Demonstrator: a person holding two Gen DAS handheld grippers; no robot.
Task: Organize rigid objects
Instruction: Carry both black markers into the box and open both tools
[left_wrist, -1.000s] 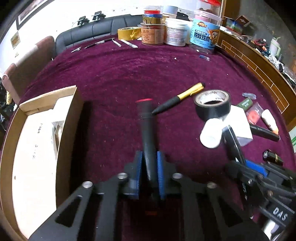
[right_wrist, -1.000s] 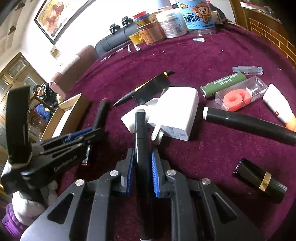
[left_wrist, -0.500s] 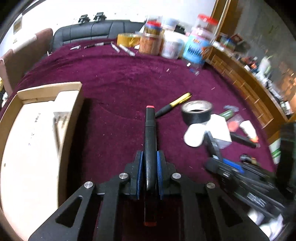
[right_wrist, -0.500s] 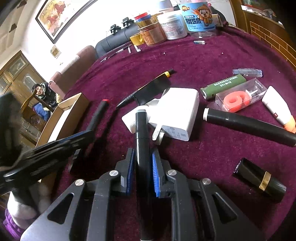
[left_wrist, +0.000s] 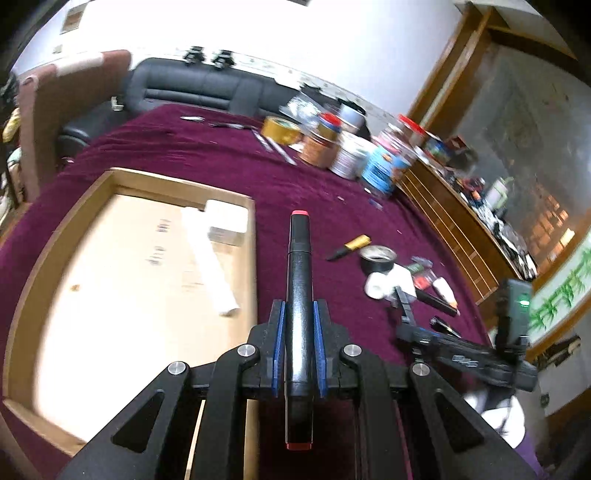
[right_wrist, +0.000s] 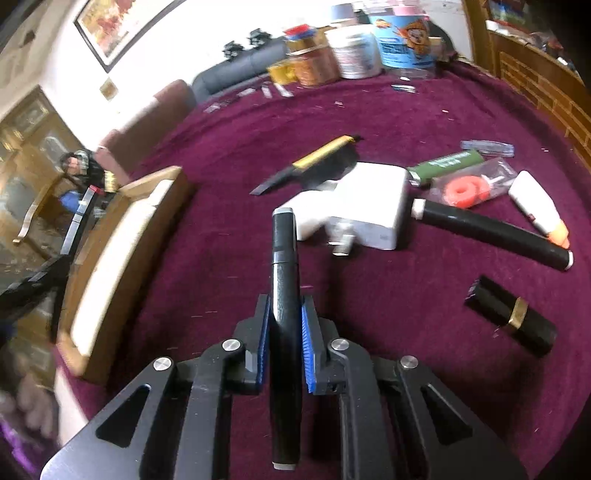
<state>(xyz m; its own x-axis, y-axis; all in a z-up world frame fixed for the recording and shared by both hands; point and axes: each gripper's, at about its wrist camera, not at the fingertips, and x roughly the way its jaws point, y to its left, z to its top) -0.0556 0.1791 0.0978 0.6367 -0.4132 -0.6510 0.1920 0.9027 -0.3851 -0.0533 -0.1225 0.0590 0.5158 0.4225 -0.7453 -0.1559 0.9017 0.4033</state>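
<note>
My left gripper (left_wrist: 298, 328) is shut on a black marker with red ends (left_wrist: 299, 266), held above the right edge of an open cardboard box (left_wrist: 255, 236). The box holds a white tube (left_wrist: 210, 266) and a small white block (left_wrist: 226, 221). My right gripper (right_wrist: 283, 328) is shut on a black marker with a grey tip (right_wrist: 283, 266), held above the purple cloth (right_wrist: 221, 236). The box also shows in the right wrist view (right_wrist: 122, 229) at the left. The right gripper also shows in the left wrist view (left_wrist: 406, 306), low right.
On the cloth lie a white charger (right_wrist: 365, 214), a yellow-black pen (right_wrist: 314, 158), a long black marker (right_wrist: 491, 232), a green tube (right_wrist: 447, 166), a red ring in a clear pack (right_wrist: 465, 188), a white tube (right_wrist: 539, 210) and a black lipstick (right_wrist: 509, 314). Black tape (left_wrist: 377, 258) and jars (left_wrist: 347, 155) stand farther back.
My left gripper has lifted its marker and swung left over the box's edge. My right gripper has turned slightly left with its marker still held.
</note>
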